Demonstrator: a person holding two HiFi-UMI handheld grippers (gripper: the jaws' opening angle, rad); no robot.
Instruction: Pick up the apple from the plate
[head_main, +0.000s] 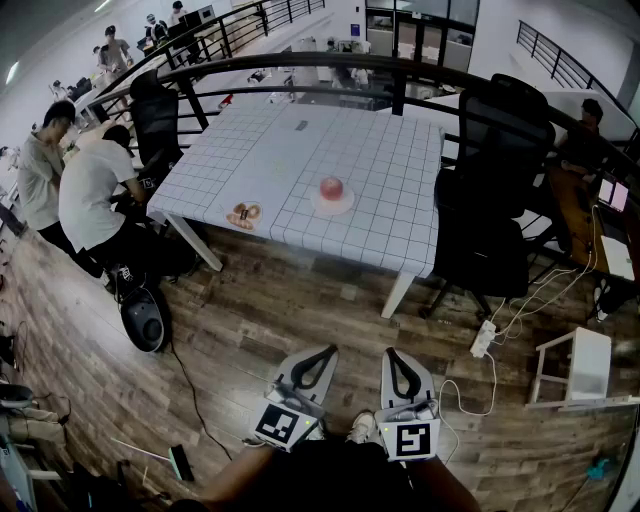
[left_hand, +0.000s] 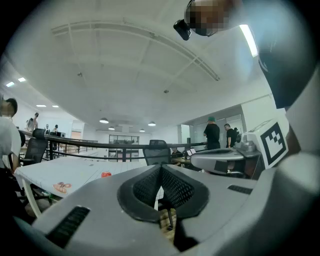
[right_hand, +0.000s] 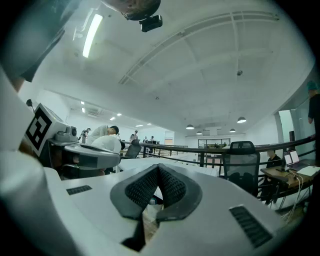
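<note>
Claws low and near you, left claw (head_main: 328, 351) and right claw (head_main: 393, 353) both clenched empty, while far ahead on the table (head_main: 400, 150) the apple (head_main: 331, 187) sits on its plate (head_main: 333, 208): firm, smooth, probably rollable, so grip it across its widest middle.
</note>
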